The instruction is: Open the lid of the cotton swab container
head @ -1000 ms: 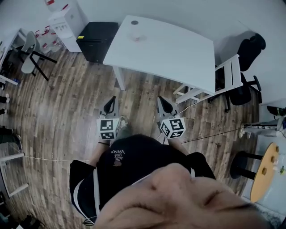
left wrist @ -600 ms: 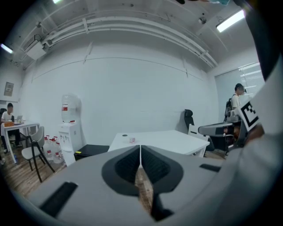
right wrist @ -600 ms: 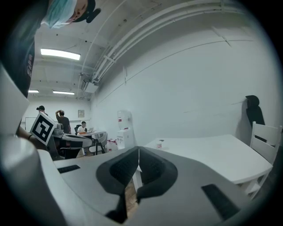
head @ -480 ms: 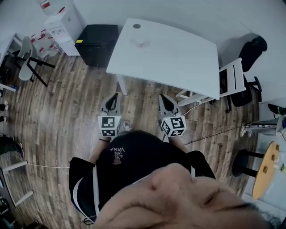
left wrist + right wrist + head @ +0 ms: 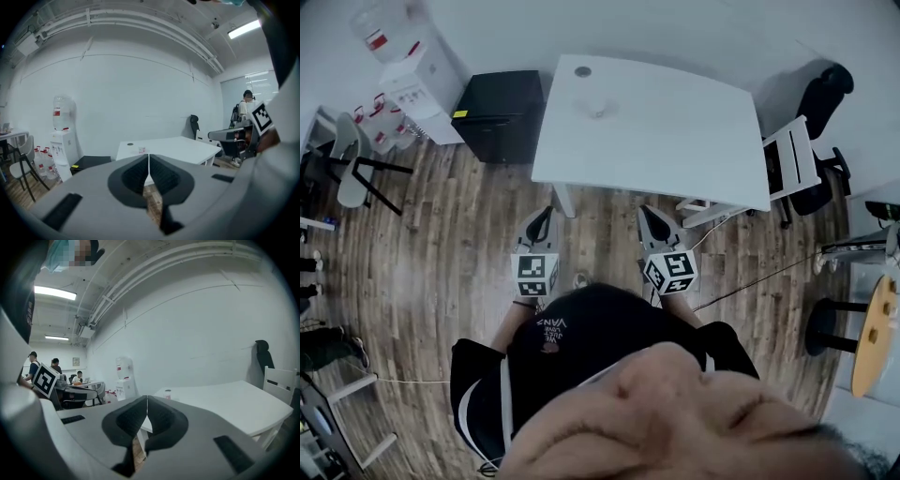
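Head view: container (image 5: 598, 107) too small & blurry for any detail. Wood tabletop (image 5: 874, 336) cut by rt edge.

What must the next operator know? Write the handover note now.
Left hand-held gripper: shut, empty, over the floor, short of the table.
Right hand-held gripper: the same.
Container: on the table's far side, untouched; too small to tell whether it is open.
Done: nothing yet.
Left: reach the table, steady the container and open it.

Smooth matt white table (image 5: 675, 122), grained wood-plank floor (image 5: 441, 262), matt black cabinet (image 5: 499, 112), matt grey plastic left gripper (image 5: 148, 157)
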Motion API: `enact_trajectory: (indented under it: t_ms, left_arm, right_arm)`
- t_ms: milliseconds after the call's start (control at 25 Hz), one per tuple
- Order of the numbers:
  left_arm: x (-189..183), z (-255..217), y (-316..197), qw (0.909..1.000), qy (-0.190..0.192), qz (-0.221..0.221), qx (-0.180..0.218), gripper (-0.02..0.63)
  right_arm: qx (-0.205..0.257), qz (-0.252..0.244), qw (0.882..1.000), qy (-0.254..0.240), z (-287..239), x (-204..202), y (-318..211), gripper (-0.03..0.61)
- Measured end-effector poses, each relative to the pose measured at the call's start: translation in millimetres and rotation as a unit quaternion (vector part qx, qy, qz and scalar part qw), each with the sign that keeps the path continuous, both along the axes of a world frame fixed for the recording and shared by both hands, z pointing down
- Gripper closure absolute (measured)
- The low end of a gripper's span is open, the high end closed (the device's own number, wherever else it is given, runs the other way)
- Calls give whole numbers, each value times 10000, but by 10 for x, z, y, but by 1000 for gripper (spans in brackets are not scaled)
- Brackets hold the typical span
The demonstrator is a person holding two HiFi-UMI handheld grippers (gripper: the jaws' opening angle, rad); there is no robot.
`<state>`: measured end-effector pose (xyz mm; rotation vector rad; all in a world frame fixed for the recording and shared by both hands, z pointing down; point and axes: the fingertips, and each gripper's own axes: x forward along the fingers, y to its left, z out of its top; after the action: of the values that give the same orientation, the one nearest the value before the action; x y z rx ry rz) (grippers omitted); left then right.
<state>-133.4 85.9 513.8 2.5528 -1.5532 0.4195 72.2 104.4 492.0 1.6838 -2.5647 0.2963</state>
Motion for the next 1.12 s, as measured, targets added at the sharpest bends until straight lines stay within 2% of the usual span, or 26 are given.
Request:
enact_trajectory:
  t_ms: [440,800,1120]
  left_arm:
    - [6,54,-182,9998,58,160,-109,592]
    - [75,6,-533,10000,43,11,-88,593]
    - [284,-19,-881,9999,67,-139,-54,592]
  right_arm:
    - [-108,132,9998,51,4,37,-182,566]
    - [-83,-125,9999,67,-60,54,-644,566]
    - [-6,-376,9992,110,-103,184,-1039,566]
